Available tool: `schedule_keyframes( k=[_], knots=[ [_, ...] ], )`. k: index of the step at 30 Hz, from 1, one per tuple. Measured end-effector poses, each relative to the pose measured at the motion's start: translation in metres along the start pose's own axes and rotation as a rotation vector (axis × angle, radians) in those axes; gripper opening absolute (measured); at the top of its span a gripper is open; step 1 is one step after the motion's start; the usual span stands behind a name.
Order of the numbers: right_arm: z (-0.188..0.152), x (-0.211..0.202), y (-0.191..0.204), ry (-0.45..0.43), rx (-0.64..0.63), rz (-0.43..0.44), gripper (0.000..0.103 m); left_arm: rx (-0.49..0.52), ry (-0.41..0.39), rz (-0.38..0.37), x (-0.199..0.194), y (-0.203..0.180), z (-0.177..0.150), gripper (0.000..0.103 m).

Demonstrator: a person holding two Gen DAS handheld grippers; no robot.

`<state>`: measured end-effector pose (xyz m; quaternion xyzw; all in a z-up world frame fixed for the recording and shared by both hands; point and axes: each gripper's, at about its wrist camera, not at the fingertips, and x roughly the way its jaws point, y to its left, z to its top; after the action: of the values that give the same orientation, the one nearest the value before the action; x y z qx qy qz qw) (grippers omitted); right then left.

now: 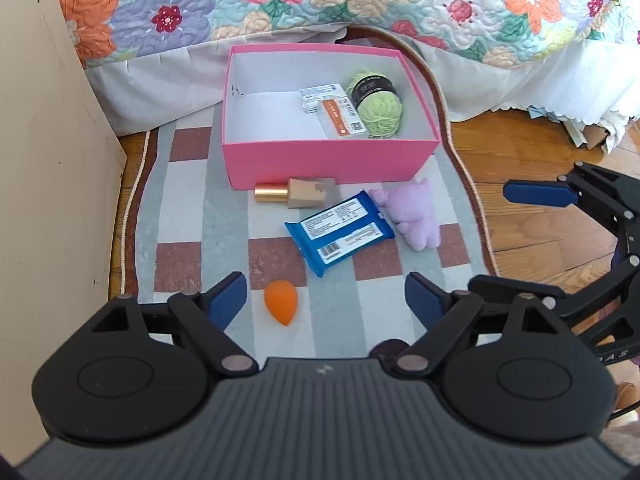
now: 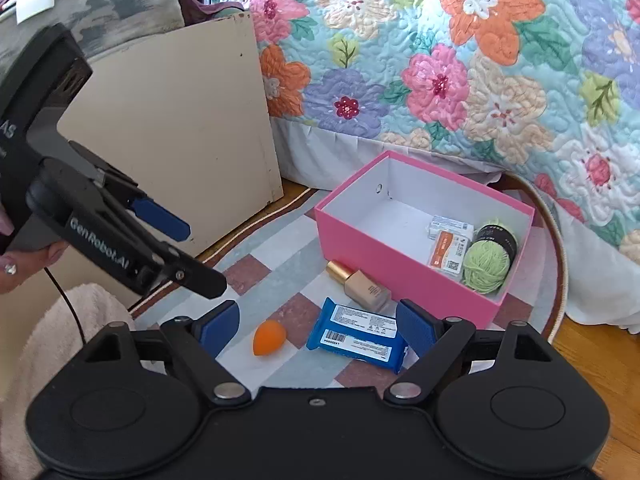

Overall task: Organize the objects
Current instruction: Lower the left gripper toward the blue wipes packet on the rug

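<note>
A pink box stands on a checked rug. It holds a green yarn ball and two small packets. In front of the box lie a foundation bottle, a blue wipes pack, a purple plush toy and an orange sponge. My left gripper is open and empty above the sponge. My right gripper is open and empty above the sponge and wipes.
A floral quilt hangs over the bed behind the box. A beige cabinet side stands at the left. Wooden floor lies right of the rug. The right gripper also shows in the left wrist view.
</note>
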<state>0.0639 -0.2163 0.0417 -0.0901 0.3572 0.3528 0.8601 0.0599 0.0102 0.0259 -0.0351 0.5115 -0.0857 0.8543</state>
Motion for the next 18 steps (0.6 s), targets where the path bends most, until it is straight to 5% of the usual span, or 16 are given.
schedule_keyframes(
  k=[6, 18],
  knots=[
    [-0.023, 0.029, -0.009, -0.057, 0.045, 0.001, 0.089, 0.029, -0.035, 0.011, 0.034, 0.014, 0.0, 0.095],
    [-0.034, 0.133, -0.05, 0.138, 0.237, -0.02, 0.088, -0.069, 0.03, -0.019, 0.127, 0.037, 0.035, 0.095]
  ],
)
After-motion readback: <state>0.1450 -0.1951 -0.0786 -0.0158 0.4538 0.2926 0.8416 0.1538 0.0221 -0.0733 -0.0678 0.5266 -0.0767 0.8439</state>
